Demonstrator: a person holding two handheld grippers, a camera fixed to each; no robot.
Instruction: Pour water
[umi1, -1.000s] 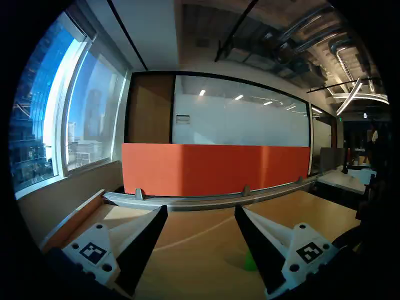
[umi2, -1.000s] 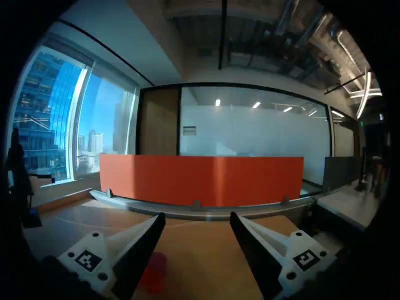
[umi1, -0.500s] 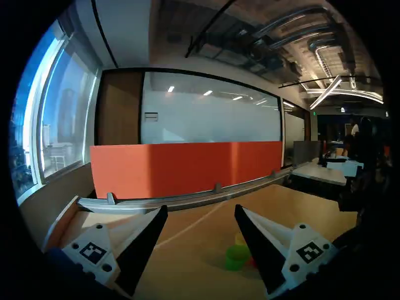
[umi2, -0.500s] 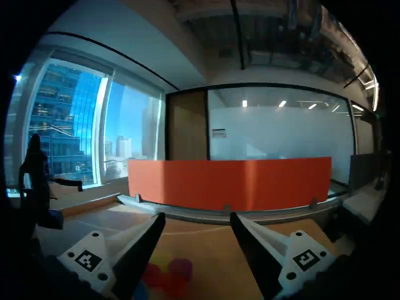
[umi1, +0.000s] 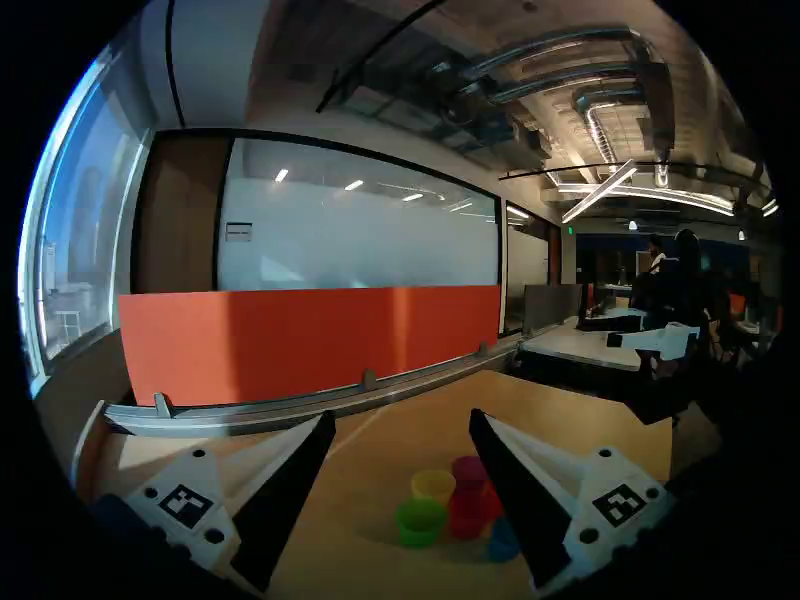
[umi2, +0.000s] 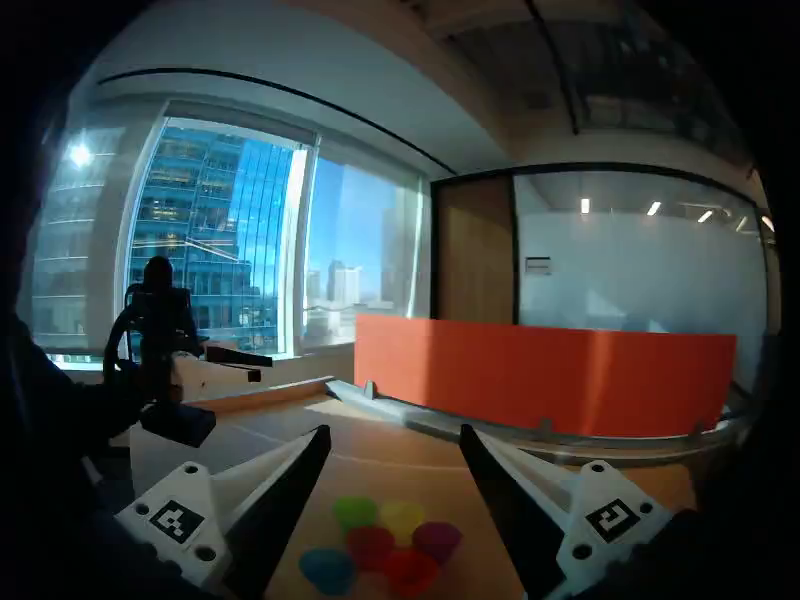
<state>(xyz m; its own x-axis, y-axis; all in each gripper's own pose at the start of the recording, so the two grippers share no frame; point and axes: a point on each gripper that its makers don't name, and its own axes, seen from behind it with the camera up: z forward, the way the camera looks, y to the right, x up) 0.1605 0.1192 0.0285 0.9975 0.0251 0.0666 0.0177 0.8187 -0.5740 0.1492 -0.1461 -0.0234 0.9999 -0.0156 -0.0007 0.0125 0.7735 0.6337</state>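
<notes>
A: Looking along the left gripper (umi1: 400, 420) — are its fingers apart?
B: Wide apart, gripping nothing. The right gripper (umi2: 393, 432) is spread the same way.
A: Where are the cups?
B: The cluster of small coloured plastic cups (umi1: 462, 512) stands on the light wooden table (umi1: 570, 415) — low between each gripper's fingers, ahead of them, touching neither.

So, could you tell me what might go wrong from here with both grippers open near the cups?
1. The cups stand tightly bunched on the table, so the open right gripper, going for one, may well knock its neighbours over.
2. The left gripper, also open, faces the same cluster from another side; the two could collide there.
3. I cannot tell whether any cup holds water; a tipped one might spill.
</notes>
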